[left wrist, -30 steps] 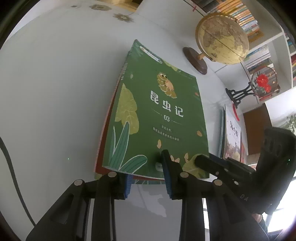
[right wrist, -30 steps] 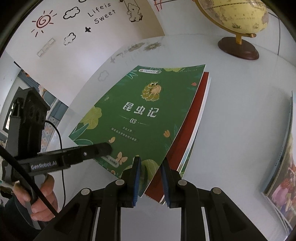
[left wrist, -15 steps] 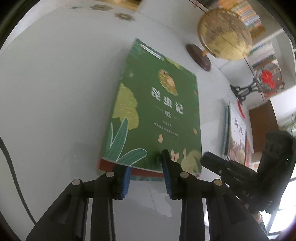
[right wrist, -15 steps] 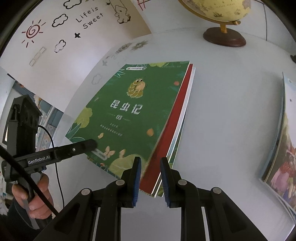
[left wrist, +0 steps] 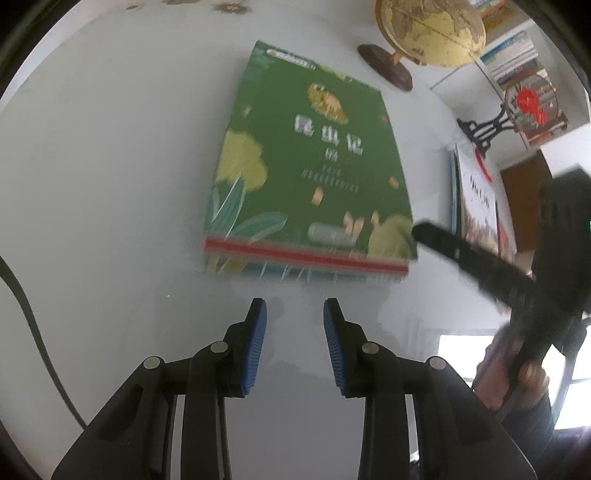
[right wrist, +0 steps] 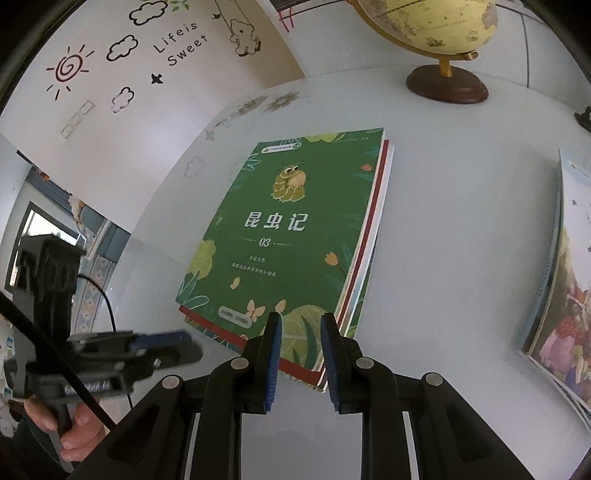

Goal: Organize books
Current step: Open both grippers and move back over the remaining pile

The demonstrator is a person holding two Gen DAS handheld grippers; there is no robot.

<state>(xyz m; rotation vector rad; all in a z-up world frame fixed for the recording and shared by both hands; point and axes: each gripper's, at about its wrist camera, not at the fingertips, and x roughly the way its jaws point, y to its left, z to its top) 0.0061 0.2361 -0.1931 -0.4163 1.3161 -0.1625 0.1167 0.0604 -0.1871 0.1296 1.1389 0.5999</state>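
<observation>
A stack of thin books lies flat on the white table (left wrist: 110,184), topped by a green book (left wrist: 310,166) (right wrist: 284,236) with a red one (left wrist: 306,254) just under it, edges nearly flush. My left gripper (left wrist: 293,306) hovers over bare table just short of the stack's near edge, jaws apart, nothing between them. It also shows at the lower left of the right wrist view as the left gripper (right wrist: 177,343). My right gripper (right wrist: 298,321) hangs over the stack's near right corner, jaws drawn close with only a slim gap, gripping nothing.
A second pile of picture books (left wrist: 476,206) (right wrist: 561,280) lies to the right. A globe (left wrist: 428,29) (right wrist: 443,85) stands behind the stack. A red fan ornament (left wrist: 528,107) and a bookshelf (left wrist: 509,48) are at far right. A black cable (left wrist: 26,314) crosses the left edge.
My left gripper has drawn back from the stack's near edge onto bare table. The green book, skewed before, now lies squarer over the red one. The right gripper barely moved.
</observation>
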